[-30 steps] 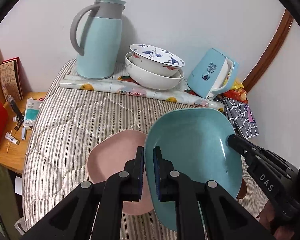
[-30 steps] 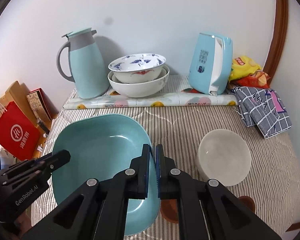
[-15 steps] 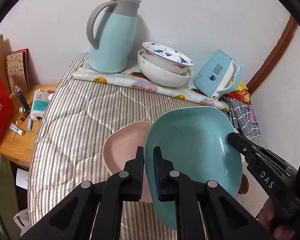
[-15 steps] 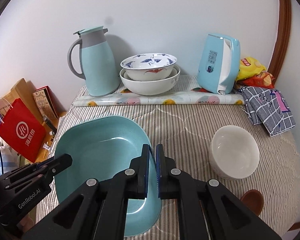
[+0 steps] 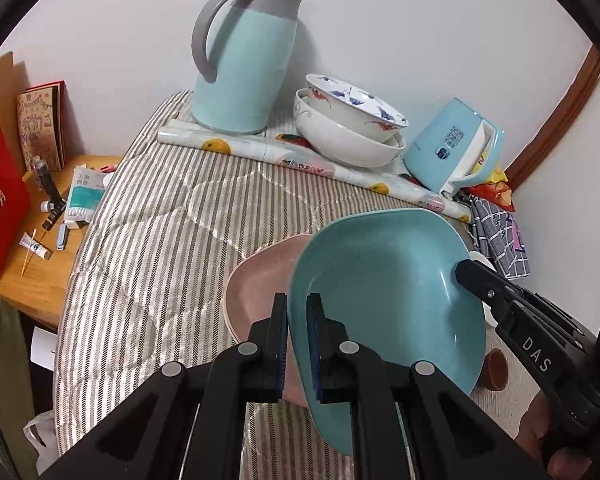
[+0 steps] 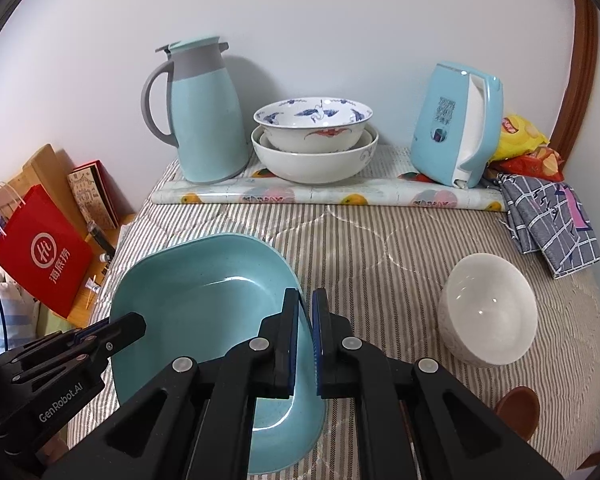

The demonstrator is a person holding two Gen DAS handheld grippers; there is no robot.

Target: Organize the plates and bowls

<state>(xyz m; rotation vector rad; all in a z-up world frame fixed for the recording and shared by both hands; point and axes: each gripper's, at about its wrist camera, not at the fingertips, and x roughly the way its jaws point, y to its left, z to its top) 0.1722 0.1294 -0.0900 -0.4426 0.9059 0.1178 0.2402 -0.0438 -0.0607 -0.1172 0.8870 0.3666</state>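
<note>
Left tool [image 5: 297,344]: jaws narrow, pinched on the near-left rim of the teal dish [image 5: 384,280], one pad inside the rim and one outside. Right tool [image 6: 305,344]: likewise narrow, clamped on the opposite rim of the same teal dish [image 6: 204,300]. In each wrist view the other tool's fingers reach in from the frame edge onto the far rim, so the dish is carried two-handed.

Teal dish: lower centre of the left view, lower left of the right view. It appears tilted and raised off the striped cover; whether any edge touches the surface, cannot tell.

Pink plate [image 5: 260,280]: lies flat on the striped cover [image 5: 172,240], just left of and partly under the teal dish in the left view. Hidden in the right view.

Small white bowl [image 6: 488,316]: right of frame, alone, tipped toward the camera, well apart from the dish. A small brown cup [image 6: 516,408] sits at the lower right edge.

Upper centre: blue-patterned bowl [image 6: 312,124] nested in a larger white bowl [image 6: 314,160], on a rolled printed mat between the teal thermos jug [image 6: 204,120] and the electric kettle [image 6: 456,124].

Progress, judged: two bowls at the back are stacked, so that part looks done. The teal dish is mid-transfer; the likely target is the pink plate beneath it. The small white bowl is not yet grouped. Roughly halfway.
</note>
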